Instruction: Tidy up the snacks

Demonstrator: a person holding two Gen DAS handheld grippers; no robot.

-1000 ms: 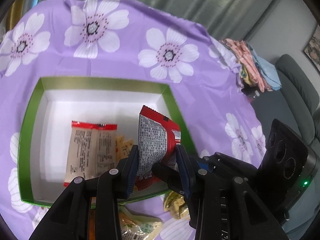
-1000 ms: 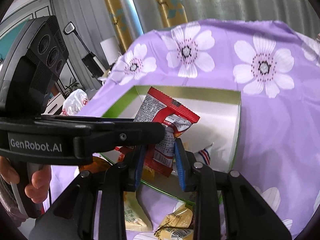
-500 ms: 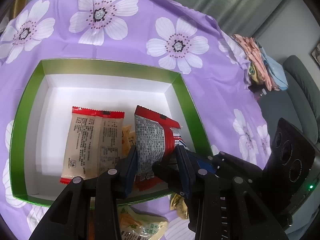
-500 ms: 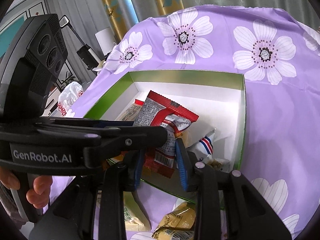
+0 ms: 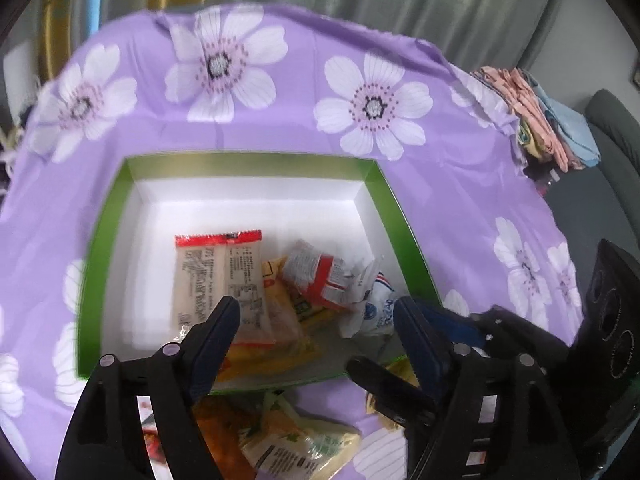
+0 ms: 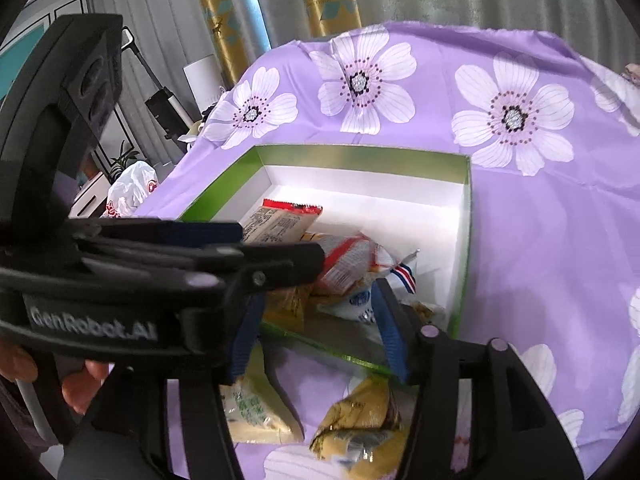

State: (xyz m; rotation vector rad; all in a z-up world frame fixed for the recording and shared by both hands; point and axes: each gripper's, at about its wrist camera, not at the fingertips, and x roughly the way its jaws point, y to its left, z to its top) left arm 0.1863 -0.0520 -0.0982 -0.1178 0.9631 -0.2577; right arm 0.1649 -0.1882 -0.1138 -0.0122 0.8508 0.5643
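A green box with white inside (image 5: 384,200) (image 6: 464,240) sits on the purple flowered cloth. In it lie a beige packet with a red end (image 5: 218,276) (image 6: 280,222), a red and grey snack packet (image 5: 320,276) (image 6: 352,260), yellow packets (image 5: 280,312) and a white and blue packet (image 5: 372,304) (image 6: 360,302). My left gripper (image 5: 316,320) is open and empty above the box's near side. My right gripper (image 6: 316,332) is open and empty just before the box's near wall, with the left gripper crossing in front of it.
Loose snack packets lie on the cloth in front of the box: a pale green-printed one (image 5: 304,440) (image 6: 252,412), an orange one (image 5: 224,420) and a yellow one (image 6: 360,424). Folded clothes (image 5: 536,120) and a grey sofa (image 5: 612,128) stand to the right.
Both grippers opened and let go of the red and grey packet. It dropped into the box and now lies on the other snacks. Both grippers pulled back a little.
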